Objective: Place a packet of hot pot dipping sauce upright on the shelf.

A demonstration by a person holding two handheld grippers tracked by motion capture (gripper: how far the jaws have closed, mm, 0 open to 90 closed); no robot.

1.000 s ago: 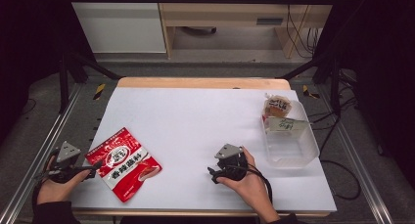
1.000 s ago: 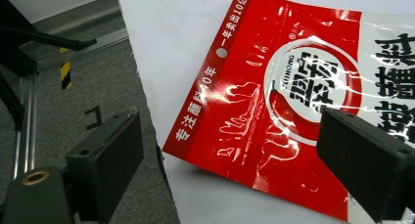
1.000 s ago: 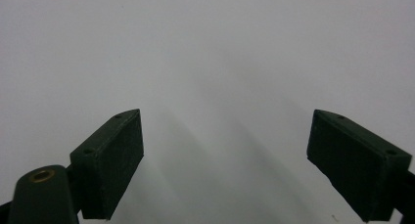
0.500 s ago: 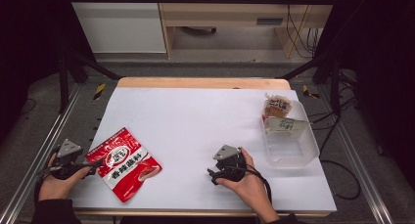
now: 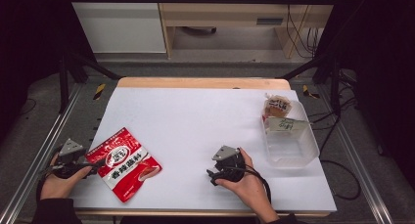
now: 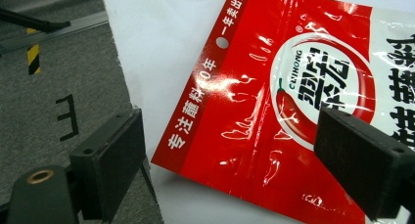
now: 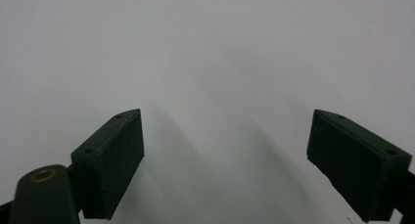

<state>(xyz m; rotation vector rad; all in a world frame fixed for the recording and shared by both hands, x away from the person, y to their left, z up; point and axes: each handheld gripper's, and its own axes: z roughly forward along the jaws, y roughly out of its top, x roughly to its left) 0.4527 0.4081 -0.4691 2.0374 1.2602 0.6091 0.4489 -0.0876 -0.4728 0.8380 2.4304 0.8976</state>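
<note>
The big white counter takes up the middle of the high view, with a wooden strip along its far edge. The dark floor around it is hard to make out.

Next in size is the clear plastic box near the right edge of the counter. It has a white paper label on its far rim, and the words on it are too small to read. A small snack pack sits just behind the box, touching its far end. You cannot tell what is inside the pack.

The red bag lies flat near the front left corner of the counter. In the left gripper view the red bag has a chili picture and white writing, and its right side is cut off by the picture edge.

The left gripper sits at the left edge of the counter, held by the left hand. Its fingers are spread wide. One finger is out over the grey floor and the other hides part of the bag. The bag's corner lies between them, and nothing is pinched.

The right gripper rests on the counter, well apart from the bag and nearer the box. The right hand covers much of it. Its fingers are spread wide over bare white counter, holding nothing.
</note>
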